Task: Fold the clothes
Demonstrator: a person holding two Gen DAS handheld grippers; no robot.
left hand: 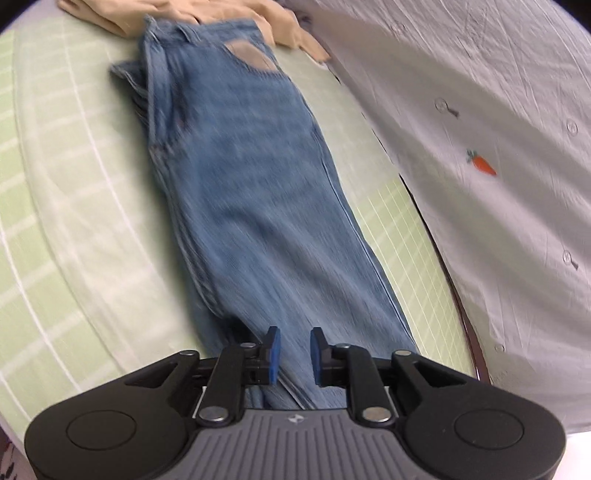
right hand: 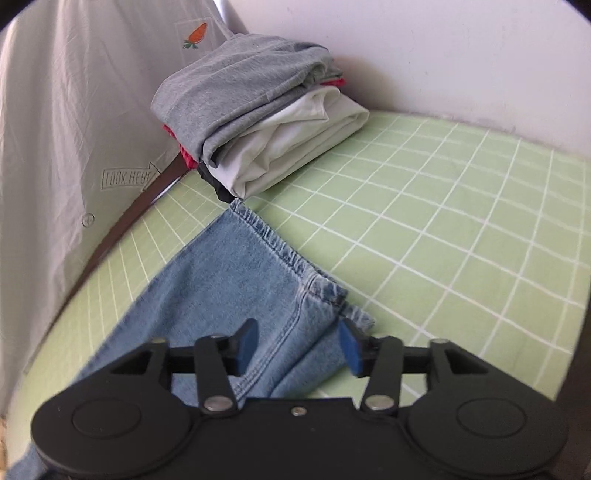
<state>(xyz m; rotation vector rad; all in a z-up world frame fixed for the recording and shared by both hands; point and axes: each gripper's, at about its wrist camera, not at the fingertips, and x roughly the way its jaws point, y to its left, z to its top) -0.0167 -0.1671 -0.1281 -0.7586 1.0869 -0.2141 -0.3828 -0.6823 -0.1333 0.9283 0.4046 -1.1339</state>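
Jeans (left hand: 251,206) beneath parted fingers (left hand: 274,354)

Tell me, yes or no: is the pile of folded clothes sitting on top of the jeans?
No. The pile of folded clothes rests on the green checked sheet, just beyond the hem of the jeans.

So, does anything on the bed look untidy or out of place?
Mostly tidy. The jeans lie folded lengthwise on the green checked sheet, and the stack of folded clothes sits neatly. Only the beige garment by the jeans' waistband lies crumpled, unfolded.
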